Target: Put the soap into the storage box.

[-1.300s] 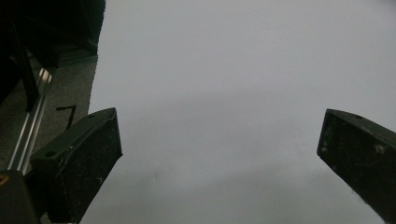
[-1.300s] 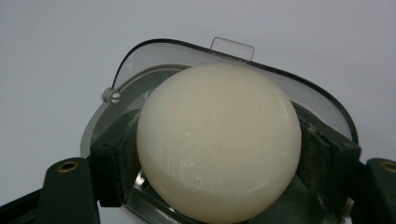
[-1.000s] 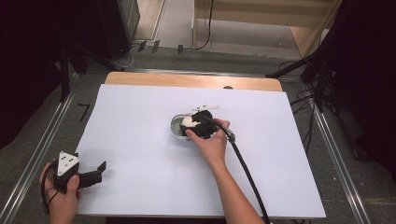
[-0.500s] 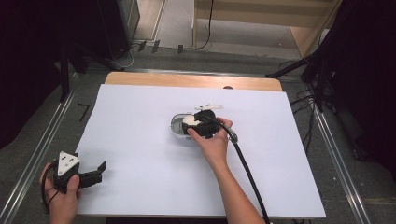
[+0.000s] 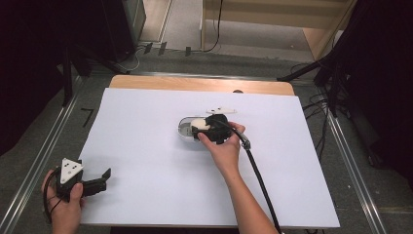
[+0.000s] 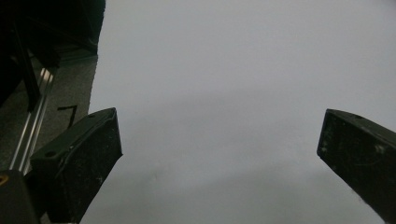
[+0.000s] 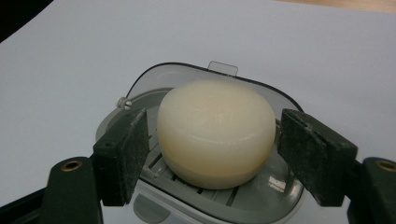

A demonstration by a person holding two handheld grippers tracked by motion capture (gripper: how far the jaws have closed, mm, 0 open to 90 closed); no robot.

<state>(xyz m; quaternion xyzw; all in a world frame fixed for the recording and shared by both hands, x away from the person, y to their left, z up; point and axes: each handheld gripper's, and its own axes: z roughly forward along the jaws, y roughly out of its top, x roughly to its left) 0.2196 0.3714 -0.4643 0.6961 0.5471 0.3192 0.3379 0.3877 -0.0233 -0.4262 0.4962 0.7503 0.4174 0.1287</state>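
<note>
cream soap [image 7: 215, 133] gripped by right gripper [image 7: 212, 154] fingers over soap dish [image 7: 261, 196]; left gripper [image 6: 219, 149] fingers open.

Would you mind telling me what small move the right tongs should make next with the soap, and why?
Probably a gentle straight lift. In the right gripper view the right tongs have just been closing, and their pads sit at both sides of the cream soap bar, which rests on the slotted grey soap dish. Lifting vertically should clear the rim without dragging the dish.
</note>
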